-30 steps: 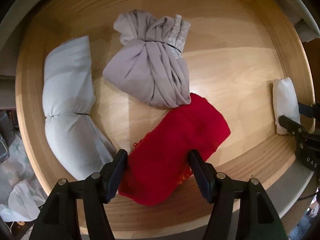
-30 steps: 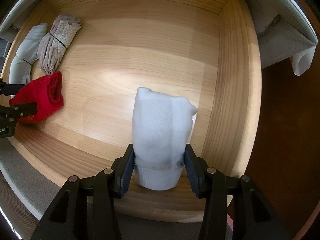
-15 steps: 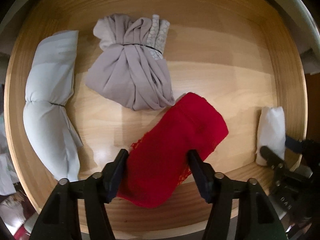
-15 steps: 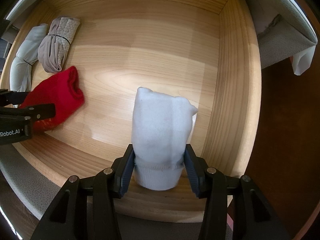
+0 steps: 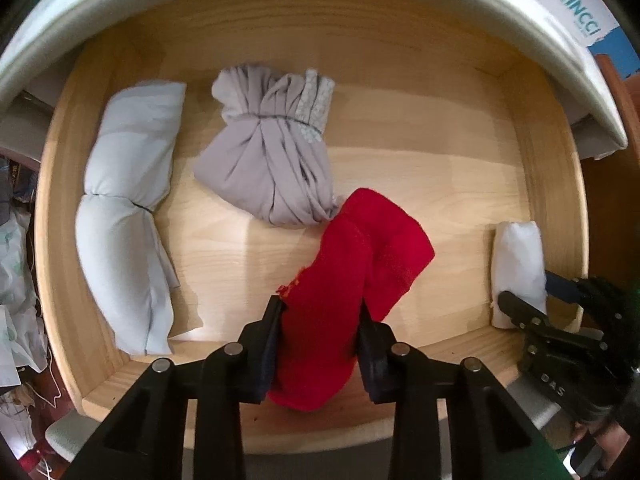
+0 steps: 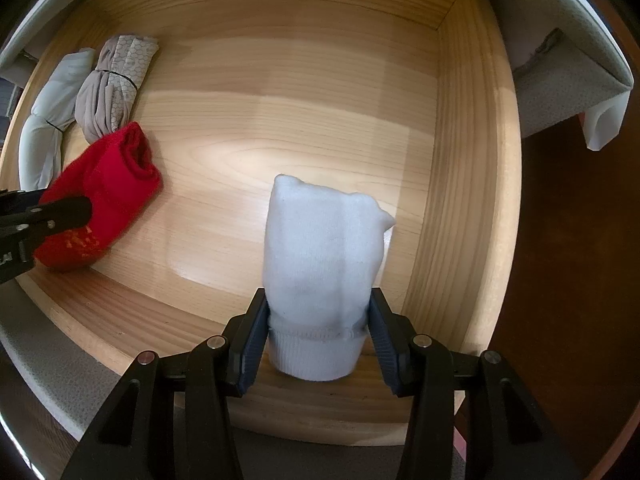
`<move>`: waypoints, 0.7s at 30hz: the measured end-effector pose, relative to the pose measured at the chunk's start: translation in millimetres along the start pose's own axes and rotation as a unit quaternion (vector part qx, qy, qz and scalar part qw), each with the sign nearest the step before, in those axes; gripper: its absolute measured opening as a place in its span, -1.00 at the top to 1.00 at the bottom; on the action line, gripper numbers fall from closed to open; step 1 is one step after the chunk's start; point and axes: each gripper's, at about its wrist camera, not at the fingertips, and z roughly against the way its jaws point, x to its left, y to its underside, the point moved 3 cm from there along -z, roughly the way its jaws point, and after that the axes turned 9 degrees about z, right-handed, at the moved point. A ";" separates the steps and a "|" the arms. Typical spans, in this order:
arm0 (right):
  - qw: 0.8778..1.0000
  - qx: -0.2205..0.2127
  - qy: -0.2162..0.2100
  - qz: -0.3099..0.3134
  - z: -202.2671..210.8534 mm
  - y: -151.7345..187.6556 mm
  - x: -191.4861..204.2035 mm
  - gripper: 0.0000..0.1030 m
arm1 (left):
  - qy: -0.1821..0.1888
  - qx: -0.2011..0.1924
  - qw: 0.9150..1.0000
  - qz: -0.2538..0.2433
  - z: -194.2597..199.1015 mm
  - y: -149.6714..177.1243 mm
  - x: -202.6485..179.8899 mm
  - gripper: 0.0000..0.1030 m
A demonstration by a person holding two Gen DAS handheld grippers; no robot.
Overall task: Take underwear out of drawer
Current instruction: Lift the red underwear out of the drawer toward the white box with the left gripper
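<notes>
Red bundle (image 5: 352,280): gripped by left gripper (image 5: 320,344), fingers just closed on it
White roll (image 6: 320,272): clamped between right gripper (image 6: 318,340) fingers
Wooden drawer (image 6: 280,60): open

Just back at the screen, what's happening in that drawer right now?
A person is working both handheld grippers inside the wooden drawer. The left gripper has just been closing and now pinches the red bundle. The right gripper is clamped on the white bundle near the drawer's right wall. A pale blue roll and a grey tied bundle lie untouched at the left. Nothing is out of the drawer yet.
</notes>
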 end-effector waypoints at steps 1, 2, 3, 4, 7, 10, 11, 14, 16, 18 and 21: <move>1.000 0.000 0.000 0.000 -0.2 -0.3 -0.1 0.14 | 0.000 -0.005 1.000 -0.002 5.0 1.7 -1.0 0.35; 1.000 0.000 0.001 0.000 -0.5 -0.4 0.0 0.14 | 0.001 -0.007 1.000 -0.004 8.8 2.6 -0.7 0.35; 1.000 0.000 0.001 0.000 -0.7 -0.9 -0.1 0.14 | 0.005 -0.011 1.000 -0.004 14.3 4.4 -1.3 0.35; 1.000 0.000 0.001 0.000 -0.2 -0.4 1.2 0.14 | 0.007 -0.014 1.000 -0.004 19.8 5.7 1.6 0.35; 1.000 0.001 0.002 0.001 -0.8 -0.6 1.7 0.14 | 0.017 -0.022 1.000 -0.004 43.0 10.3 13.8 0.35; 1.000 -0.001 0.001 0.000 -0.9 -0.7 1.8 0.14 | 0.025 -0.030 0.999 0.000 65.6 14.1 28.6 0.35; 1.000 -0.001 0.000 0.000 -1.0 -0.5 1.4 0.14 | 0.027 -0.034 0.999 0.001 71.6 15.8 31.2 0.35; 1.000 -0.002 0.000 -0.001 -0.4 -1.0 1.8 0.14 | 0.029 -0.043 0.999 0.002 90.9 14.2 36.6 0.35; 1.000 -0.001 0.001 0.000 -0.3 -1.1 1.9 0.14 | 0.032 -0.049 0.998 0.001 99.3 16.0 37.3 0.35; 1.000 -0.001 0.001 0.000 -0.2 -1.2 2.2 0.14 | 0.033 -0.057 0.998 0.004 110.8 18.2 40.7 0.35; 1.000 0.000 0.002 0.001 -0.5 -1.8 2.5 0.14 | 0.033 -0.067 0.997 0.002 117.2 17.4 35.6 0.35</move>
